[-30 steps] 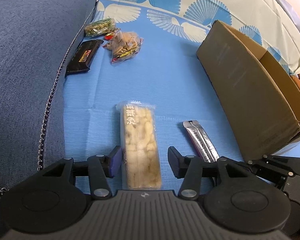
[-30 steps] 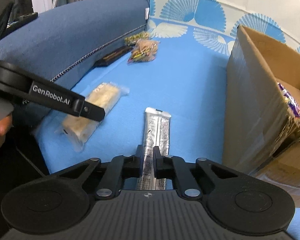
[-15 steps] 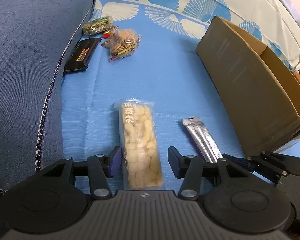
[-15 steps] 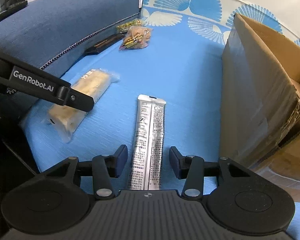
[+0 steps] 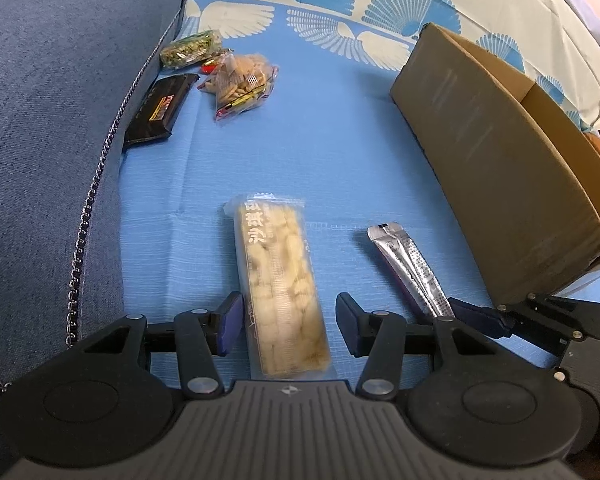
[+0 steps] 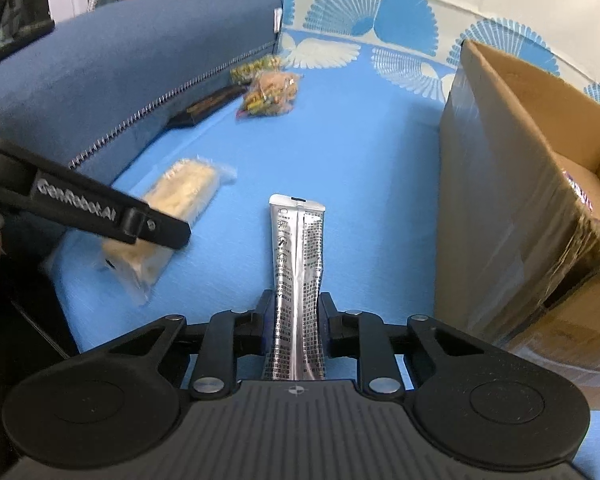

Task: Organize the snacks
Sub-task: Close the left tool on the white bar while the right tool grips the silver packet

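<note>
Pinching the silver stick sachet (image 6: 298,280) near its lower end, the right gripper (image 6: 295,322) has its fingers pressed against both long edges of the foil, which buckles slightly inward between them. The sachet lies lengthwise on the blue sofa cover (image 6: 360,168), just left of the cardboard box (image 6: 496,200), whose open top shows a purple-printed packet inside at the near corner. From the left wrist view the same sachet (image 5: 410,264) runs diagonally toward the box (image 5: 500,184), with the right gripper's dark fingers closed around its near end.

The left gripper (image 5: 290,324) is spread wide, its fingers (image 5: 230,322) standing on either side of the clear-wrapped pale rice-crisp bar (image 5: 280,284) without touching it; the bar lies flat on the cover (image 5: 340,148), pointing away from the camera, left of the sachet and well apart from the box. In the right wrist view that bar (image 6: 172,216) is partly crossed by the left gripper's black arm marked GenRobot.AI.

Farther from the box, along the seam of the dark blue sofa armrest (image 5: 52,120), sit three more snacks: a black flat bar (image 5: 160,110), a clear bag of beige crackers (image 5: 242,82), and a small green packet (image 5: 188,48) beyond it.
</note>
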`<state>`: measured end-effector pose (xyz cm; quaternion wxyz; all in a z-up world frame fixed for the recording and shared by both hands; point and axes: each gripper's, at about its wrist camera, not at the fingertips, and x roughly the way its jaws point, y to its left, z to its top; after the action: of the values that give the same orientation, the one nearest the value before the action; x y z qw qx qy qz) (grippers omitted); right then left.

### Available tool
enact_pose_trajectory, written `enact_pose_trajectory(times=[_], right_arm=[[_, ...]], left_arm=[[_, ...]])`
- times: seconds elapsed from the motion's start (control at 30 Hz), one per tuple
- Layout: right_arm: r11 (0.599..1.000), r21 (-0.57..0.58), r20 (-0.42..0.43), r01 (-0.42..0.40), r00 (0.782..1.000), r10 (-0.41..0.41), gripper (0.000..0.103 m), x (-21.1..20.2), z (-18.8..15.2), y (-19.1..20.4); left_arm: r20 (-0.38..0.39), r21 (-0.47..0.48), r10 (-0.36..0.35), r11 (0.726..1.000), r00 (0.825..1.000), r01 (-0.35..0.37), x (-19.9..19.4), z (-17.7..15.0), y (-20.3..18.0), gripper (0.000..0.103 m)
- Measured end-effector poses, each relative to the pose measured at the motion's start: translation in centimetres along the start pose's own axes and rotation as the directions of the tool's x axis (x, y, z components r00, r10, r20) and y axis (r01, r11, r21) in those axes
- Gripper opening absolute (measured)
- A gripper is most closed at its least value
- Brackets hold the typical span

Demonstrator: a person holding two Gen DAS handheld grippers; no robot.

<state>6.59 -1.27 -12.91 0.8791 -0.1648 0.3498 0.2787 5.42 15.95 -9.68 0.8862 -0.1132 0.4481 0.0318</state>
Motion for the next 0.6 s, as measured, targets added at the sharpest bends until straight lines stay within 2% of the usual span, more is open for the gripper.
enact_pose_trajectory(times=[0.6], right_arm=[[1.000, -0.004, -0.009, 0.001, 1.000, -0.001, 0.023, 0.27, -0.05, 0.11]], left_arm=[[-0.015, 0.021, 0.018, 1.000, 1.000, -0.018, 0.54, 0.07, -0.28, 0.047]])
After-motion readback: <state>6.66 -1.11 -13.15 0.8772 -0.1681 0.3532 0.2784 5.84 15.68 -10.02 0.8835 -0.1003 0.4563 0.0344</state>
